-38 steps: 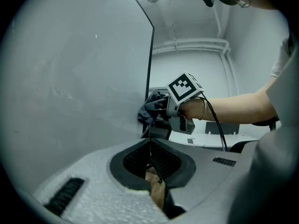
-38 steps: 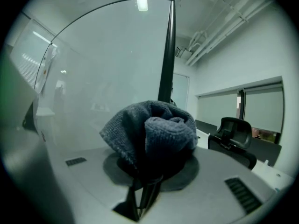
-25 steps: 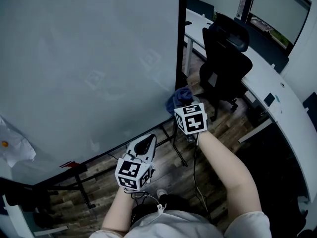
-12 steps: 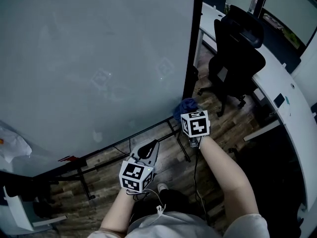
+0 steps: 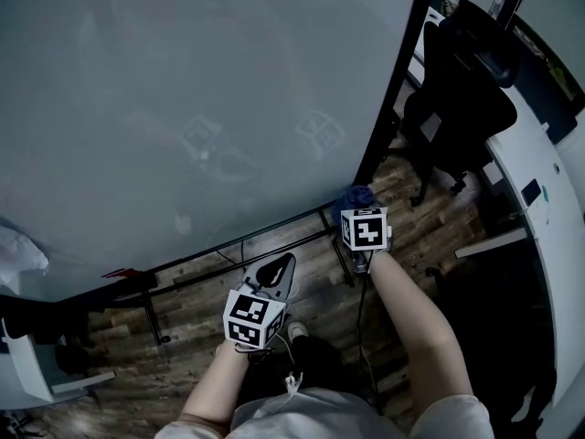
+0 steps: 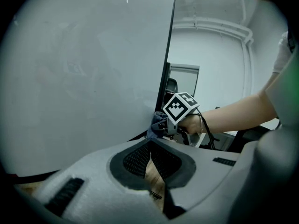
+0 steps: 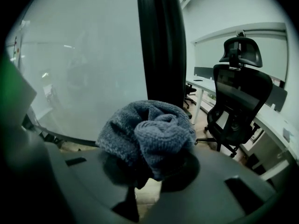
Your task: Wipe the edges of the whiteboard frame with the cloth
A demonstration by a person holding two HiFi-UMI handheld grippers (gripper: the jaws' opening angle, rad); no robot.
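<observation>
One whiteboard (image 5: 183, 108) fills the space ahead of both grippers. Its black frame edge (image 7: 159, 41) rises just beyond the right gripper (image 5: 359, 210), and one office chair (image 5: 462, 90) stands to that gripper's right. The right gripper's jaws are clamped on one bunched grey-blue cloth (image 7: 147, 134), seemingly against the frame's lower end. The left gripper (image 6: 150, 146), lower and leftward, is closed on nothing.

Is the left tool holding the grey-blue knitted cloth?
No, the grey-blue knitted cloth sits bunched between the right tool's jaws, while the left tool grips nothing.
</observation>
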